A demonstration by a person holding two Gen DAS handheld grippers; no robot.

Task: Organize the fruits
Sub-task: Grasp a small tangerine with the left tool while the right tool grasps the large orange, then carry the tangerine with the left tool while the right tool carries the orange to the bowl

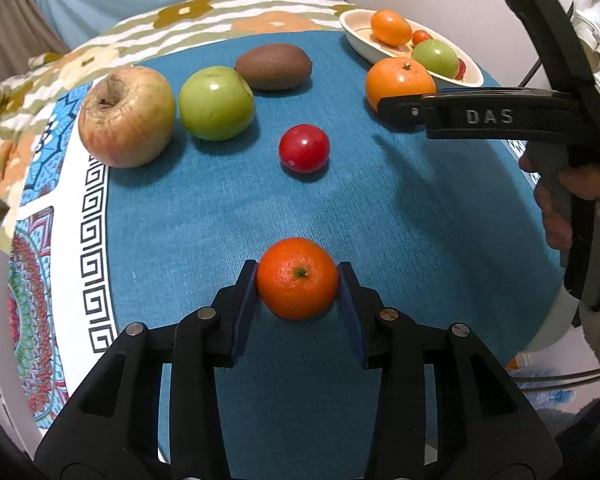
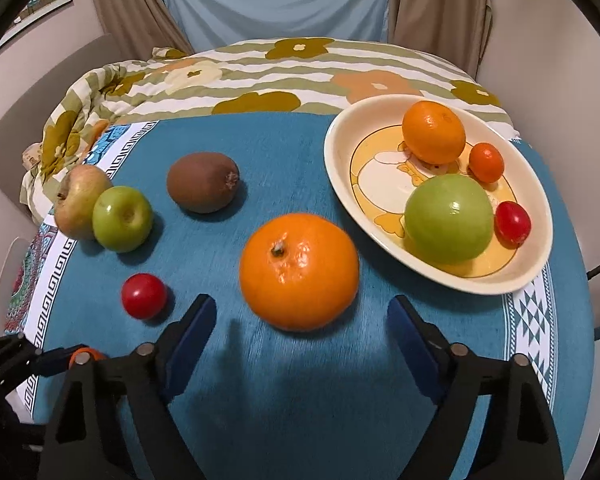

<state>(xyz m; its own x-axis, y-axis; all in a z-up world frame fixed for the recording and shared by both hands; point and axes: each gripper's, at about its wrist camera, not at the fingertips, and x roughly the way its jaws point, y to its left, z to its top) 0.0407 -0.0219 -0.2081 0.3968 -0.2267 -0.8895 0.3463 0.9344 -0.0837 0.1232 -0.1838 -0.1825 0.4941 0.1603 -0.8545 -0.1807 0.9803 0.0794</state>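
Observation:
My left gripper [image 1: 298, 280] has both pads against a small tangerine [image 1: 298, 278] that rests on the blue cloth [image 1: 220, 220]. My right gripper [image 2: 302, 314] is open, its fingers on either side of and just short of a large orange [image 2: 299, 270], which also shows in the left wrist view [image 1: 398, 80]. The cream oval bowl [image 2: 340, 168] at the right holds an orange [image 2: 434, 132], a green apple [image 2: 448, 218], a small tangerine [image 2: 486, 162] and a red tomato [image 2: 512, 220]. Loose on the cloth lie a kiwi [image 2: 203, 188], a green apple [image 2: 122, 218], a yellowish apple [image 2: 78, 200] and a red tomato [image 2: 144, 295].
The round table has a patterned border [image 1: 96, 240] around the blue cloth. A flowered blanket [image 2: 260, 76] lies behind the table, with curtains beyond. The right gripper's body [image 1: 500, 118] and the hand holding it reach in at the right of the left wrist view.

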